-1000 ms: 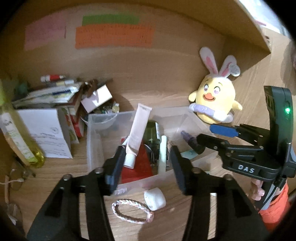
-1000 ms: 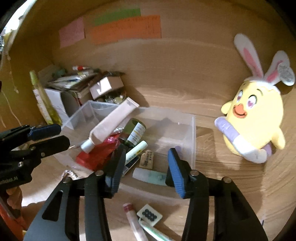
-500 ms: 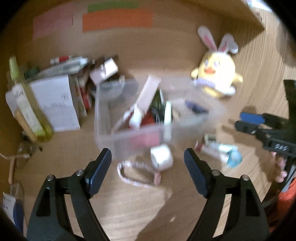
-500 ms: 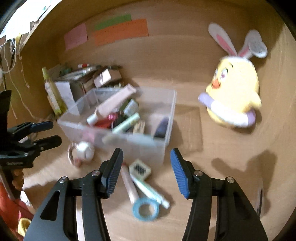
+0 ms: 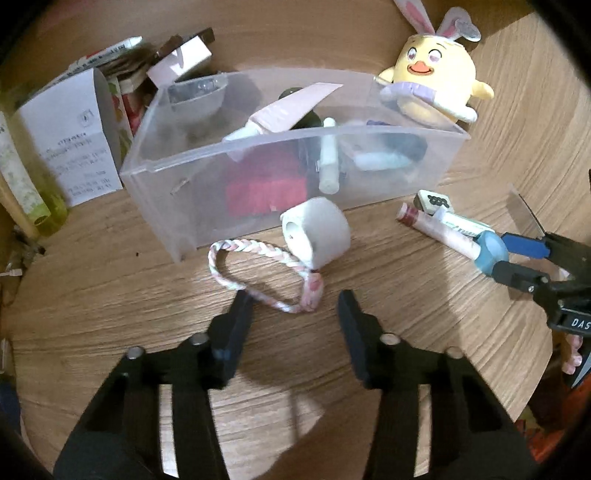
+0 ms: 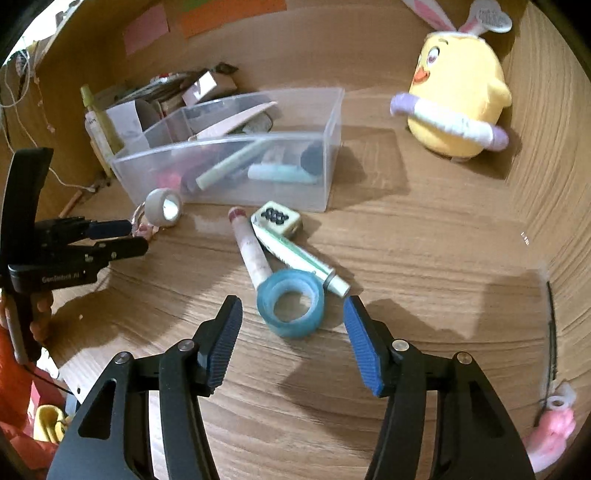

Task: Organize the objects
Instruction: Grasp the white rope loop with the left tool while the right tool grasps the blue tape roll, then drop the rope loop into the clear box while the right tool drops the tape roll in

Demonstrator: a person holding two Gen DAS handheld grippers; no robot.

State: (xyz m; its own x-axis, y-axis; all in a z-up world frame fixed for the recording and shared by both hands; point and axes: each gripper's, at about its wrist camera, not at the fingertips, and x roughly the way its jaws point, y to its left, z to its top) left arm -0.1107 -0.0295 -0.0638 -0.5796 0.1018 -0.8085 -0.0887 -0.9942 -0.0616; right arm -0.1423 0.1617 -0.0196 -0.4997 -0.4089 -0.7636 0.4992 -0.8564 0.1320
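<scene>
A clear plastic bin [image 5: 207, 199] [image 6: 325, 177] on the wooden desk holds tubes, pens and a red packet. In front of it lie a braided pink-white bracelet [image 5: 255, 273] and a white tape roll [image 5: 317, 230]. My left gripper [image 5: 293, 314] is open and empty just before the bracelet. My right gripper [image 6: 291, 325] is open and empty, its jaws on either side of a blue tape roll [image 6: 291, 306]. Beside that lie a pink tube [image 6: 249, 245], a green-white tube [image 6: 295, 254] and a mahjong tile [image 6: 277, 218].
A yellow plush chick [image 6: 458, 107] [image 5: 432, 74] stands at the back right. Boxes, papers and a yellow-green bottle [image 5: 33, 199] crowd the left of the bin. The desk sits in a wooden alcove with sticky notes [image 6: 147, 22] on the back wall.
Both grippers have pulled back from over the bin and come down toward the desk. The left now sits at the bracelet, the right around the blue tape roll.
</scene>
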